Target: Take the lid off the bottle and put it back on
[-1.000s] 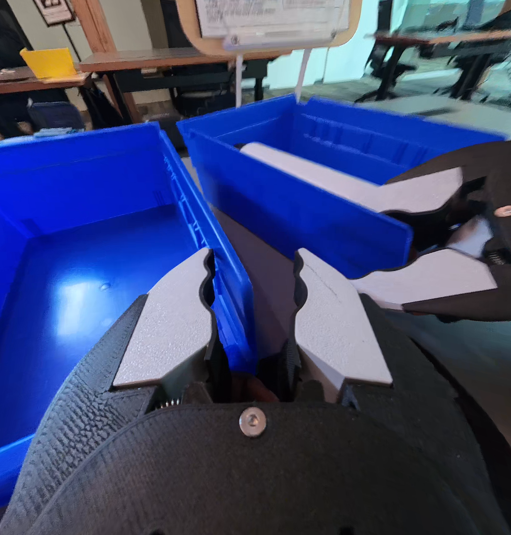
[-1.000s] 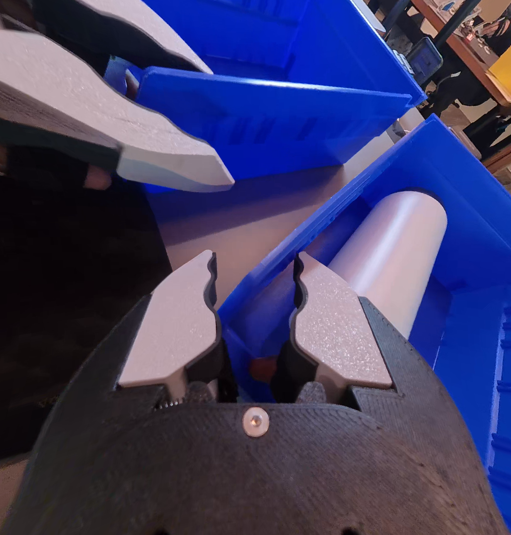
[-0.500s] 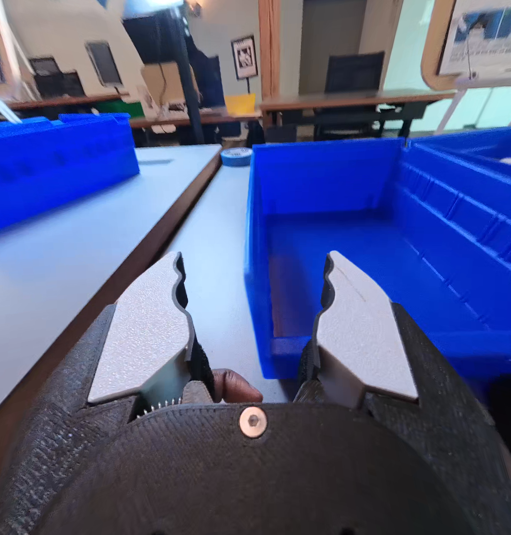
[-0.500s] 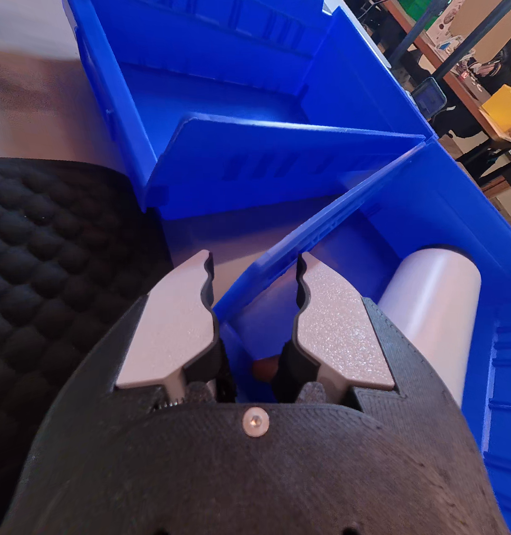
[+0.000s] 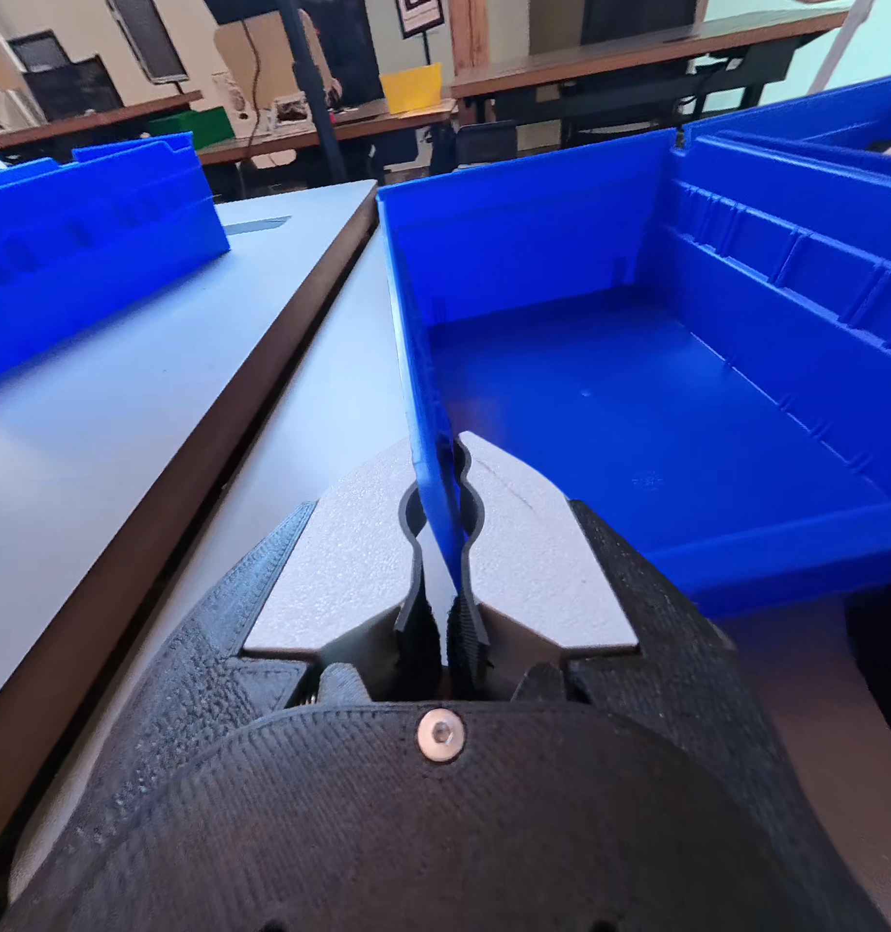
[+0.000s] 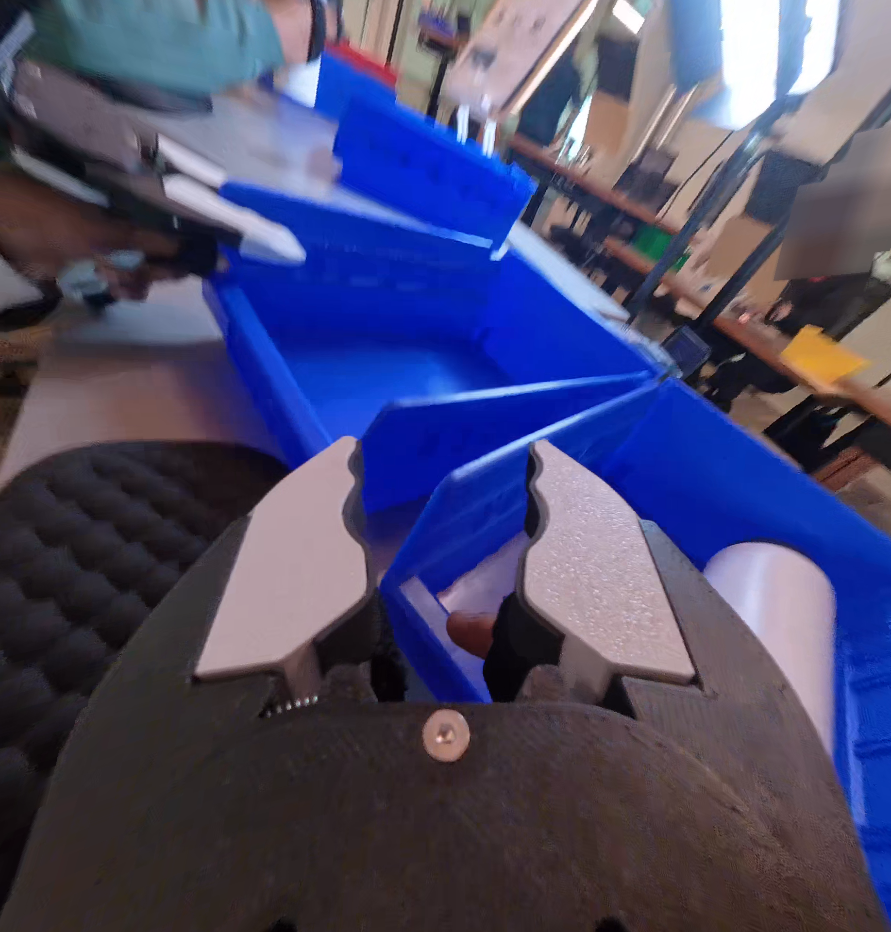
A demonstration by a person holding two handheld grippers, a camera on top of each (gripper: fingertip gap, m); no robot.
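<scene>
A white bottle (image 6: 776, 605) lies on its side in a blue bin (image 6: 710, 479); its lid is hidden. My right gripper (image 6: 441, 449) is open, its fingers astride that bin's near wall at the corner, not closed on it. My left gripper (image 5: 435, 449) is shut on the left side wall of an empty blue bin (image 5: 635, 403). It also shows in the right wrist view (image 6: 241, 227), clamped on that empty bin's (image 6: 382, 363) far wall. In the left wrist view only a rim of the bottle's bin (image 5: 811, 126) shows at the far right.
A third blue bin (image 5: 80, 262) stands on the adjoining table, beyond a dark seam (image 5: 206, 403). A black foam mat (image 6: 80, 555) lies left of my right gripper. A person's green sleeve (image 6: 155, 45) is above the left gripper. Desks stand behind. Some 25 cm of space lies between my two pairs of fingers.
My left gripper swung from between the two bins to the empty bin's left wall, opened wide, then shut on that wall. My right gripper stayed astride the bottle bin's wall while its view tilted up.
</scene>
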